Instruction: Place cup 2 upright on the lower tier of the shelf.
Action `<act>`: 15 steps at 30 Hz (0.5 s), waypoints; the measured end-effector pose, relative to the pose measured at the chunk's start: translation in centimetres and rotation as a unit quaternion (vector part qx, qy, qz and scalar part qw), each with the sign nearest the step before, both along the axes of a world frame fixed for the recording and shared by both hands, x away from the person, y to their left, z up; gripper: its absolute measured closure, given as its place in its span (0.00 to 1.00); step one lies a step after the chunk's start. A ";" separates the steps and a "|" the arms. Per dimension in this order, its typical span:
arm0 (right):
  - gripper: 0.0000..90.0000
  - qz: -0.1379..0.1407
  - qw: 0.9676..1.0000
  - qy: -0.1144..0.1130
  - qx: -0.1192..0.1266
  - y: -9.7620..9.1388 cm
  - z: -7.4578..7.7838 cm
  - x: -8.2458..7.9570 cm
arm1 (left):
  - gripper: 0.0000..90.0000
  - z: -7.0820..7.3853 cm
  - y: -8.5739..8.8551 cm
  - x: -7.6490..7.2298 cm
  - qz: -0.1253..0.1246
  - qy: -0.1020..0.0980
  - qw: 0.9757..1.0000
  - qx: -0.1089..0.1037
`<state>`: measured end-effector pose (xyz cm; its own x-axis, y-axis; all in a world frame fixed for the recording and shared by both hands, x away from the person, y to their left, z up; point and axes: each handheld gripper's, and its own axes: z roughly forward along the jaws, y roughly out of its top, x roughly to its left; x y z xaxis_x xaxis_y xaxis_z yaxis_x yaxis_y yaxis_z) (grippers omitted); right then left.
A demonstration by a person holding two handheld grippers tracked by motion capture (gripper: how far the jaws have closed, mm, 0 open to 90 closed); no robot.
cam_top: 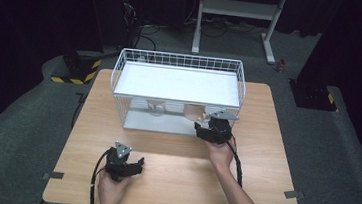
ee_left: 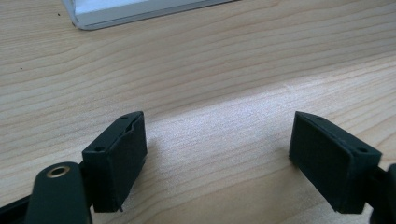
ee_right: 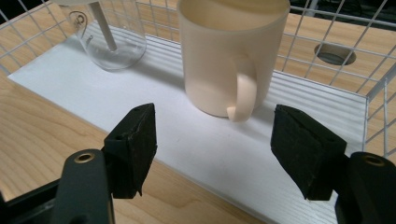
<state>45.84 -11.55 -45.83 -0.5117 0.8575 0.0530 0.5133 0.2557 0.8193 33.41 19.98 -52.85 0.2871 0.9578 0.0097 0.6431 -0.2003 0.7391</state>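
A white wire rack [cam_top: 241,80] with an upper and a lower shelf stands at the back of the wooden table [cam_top: 171,181]. On its lower white shelf [ee_right: 196,149] sits a cream mug [ee_right: 224,56] [cam_top: 193,112], its handle turned toward my right gripper [ee_right: 212,121]. Left of the mug is a clear glass [ee_right: 112,42] [cam_top: 157,107] with a white stick in it. My right gripper [cam_top: 204,128] is at the shelf's front edge, open, with the mug just beyond its pads. My left gripper [cam_top: 136,167] [ee_left: 217,135] rests open near the table's front, with bare wood between its jaws.
The rack's wire sides close in the lower shelf at right and behind. A round hole [ee_right: 335,53] is in the tabletop past the mesh. A metal stand [cam_top: 238,9] and cables lie on the floor behind the table. Bare wood stretches between the two hands.
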 end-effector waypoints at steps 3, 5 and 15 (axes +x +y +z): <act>0.36 0.000 1.000 0.002 0.002 -0.1 0.2 -0.4 | 0.21 0.0 0.0 0.0 0.000 0.000 1.000 0.000; 0.36 0.002 1.000 -0.002 0.001 -0.3 0.1 -0.4 | 0.21 0.0 0.0 0.0 0.000 0.000 1.000 0.000; 0.36 0.006 1.000 -0.006 0.003 -0.7 0.3 -1.0 | 0.21 0.0 0.0 0.0 0.000 0.000 1.000 0.000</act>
<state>44.84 -12.20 -45.56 -0.5232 0.8507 0.0511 0.4996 0.2576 0.8271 33.40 19.97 -52.85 0.2866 0.9580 0.0090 0.6437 -0.1995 0.7388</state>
